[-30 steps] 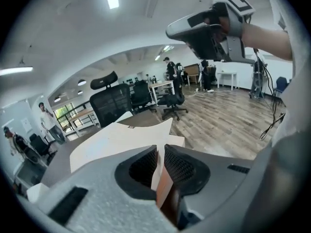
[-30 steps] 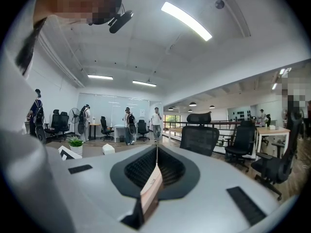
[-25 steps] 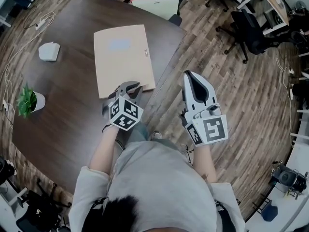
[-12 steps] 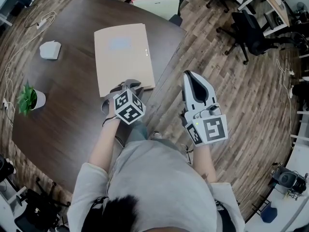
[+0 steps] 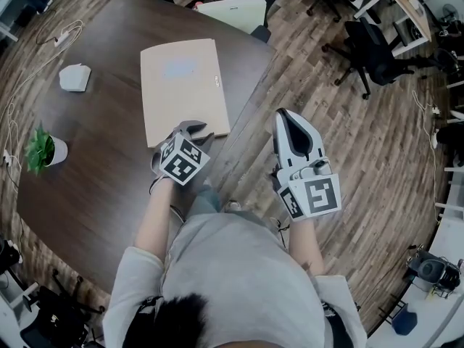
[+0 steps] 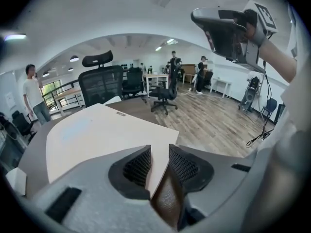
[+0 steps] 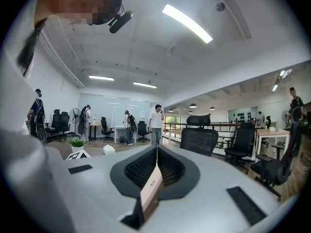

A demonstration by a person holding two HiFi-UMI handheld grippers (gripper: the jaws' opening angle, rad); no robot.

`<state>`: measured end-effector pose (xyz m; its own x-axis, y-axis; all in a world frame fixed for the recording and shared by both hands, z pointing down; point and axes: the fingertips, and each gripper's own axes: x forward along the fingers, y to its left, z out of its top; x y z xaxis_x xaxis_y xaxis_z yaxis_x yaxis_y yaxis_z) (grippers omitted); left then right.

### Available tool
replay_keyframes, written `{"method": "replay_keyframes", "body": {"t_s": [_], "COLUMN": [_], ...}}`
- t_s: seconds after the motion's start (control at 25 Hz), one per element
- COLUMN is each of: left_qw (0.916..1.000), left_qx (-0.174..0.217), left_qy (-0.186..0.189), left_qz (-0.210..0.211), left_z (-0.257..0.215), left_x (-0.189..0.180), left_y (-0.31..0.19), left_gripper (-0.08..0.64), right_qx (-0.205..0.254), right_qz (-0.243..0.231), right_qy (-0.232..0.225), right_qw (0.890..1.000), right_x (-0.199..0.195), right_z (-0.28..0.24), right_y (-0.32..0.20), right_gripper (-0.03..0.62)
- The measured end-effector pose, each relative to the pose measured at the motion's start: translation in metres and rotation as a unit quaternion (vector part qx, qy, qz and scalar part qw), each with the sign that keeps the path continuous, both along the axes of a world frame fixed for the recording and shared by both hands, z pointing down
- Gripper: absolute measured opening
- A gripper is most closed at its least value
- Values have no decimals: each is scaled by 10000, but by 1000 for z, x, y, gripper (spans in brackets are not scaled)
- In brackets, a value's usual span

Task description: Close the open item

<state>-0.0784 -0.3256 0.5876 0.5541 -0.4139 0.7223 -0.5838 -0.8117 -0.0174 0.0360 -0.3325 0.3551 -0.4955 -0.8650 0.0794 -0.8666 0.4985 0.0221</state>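
Observation:
A flat tan folder (image 5: 181, 85) lies closed on the dark round table (image 5: 87, 165). My left gripper (image 5: 194, 129) sits at the folder's near right corner, angled down. In the left gripper view the folder (image 6: 97, 135) edge runs between the jaws of that gripper (image 6: 159, 152). The jaws have just been opening, and a gap shows on each side of the edge. My right gripper (image 5: 286, 114) hangs level over the wood floor, right of the table, with its jaws together. It also shows in the left gripper view as the right gripper (image 6: 204, 18), and its jaws (image 7: 156, 152) hold nothing.
A small potted plant (image 5: 43, 151) and a white object (image 5: 74, 77) stand on the table's left side, with a cable (image 5: 43, 49) beyond. A pale chair back (image 5: 232, 9) meets the far edge. Black office chairs (image 5: 370, 49) stand on the floor at right.
The left gripper has tilted a little at the folder's corner and its jaws have parted. The folder stays flat. The right gripper has not moved.

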Motion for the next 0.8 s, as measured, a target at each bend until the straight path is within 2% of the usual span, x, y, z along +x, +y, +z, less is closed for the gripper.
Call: {"method": "replay_keyframes", "body": {"t_s": [0.16,0.48,0.72,0.8], "left_qw": [9993,9978,9965,9940], "left_qx": [60,67,319,468], "left_qy": [-52,-413,-76,191], "left_qz": [-365,-508,-775,-969], "left_z": [-1,2,-8,-21], "left_x": [-6,-3,-9,-11], "left_y": [-8,-8,-6,-7], "left_gripper": [39,18,9,9], "right_qx": [1,29,31,29], "right_qz": [0,4,-93,-136], "right_qy": [4,-30,-49,-64], "right_qw": [10000,10000,9999,9999], "right_x": [1,3,-1,-3], "right_z": [0,-2,-4,-4], "right_y": [2,7,15,17], "right_gripper": [14,14,14,14]}}
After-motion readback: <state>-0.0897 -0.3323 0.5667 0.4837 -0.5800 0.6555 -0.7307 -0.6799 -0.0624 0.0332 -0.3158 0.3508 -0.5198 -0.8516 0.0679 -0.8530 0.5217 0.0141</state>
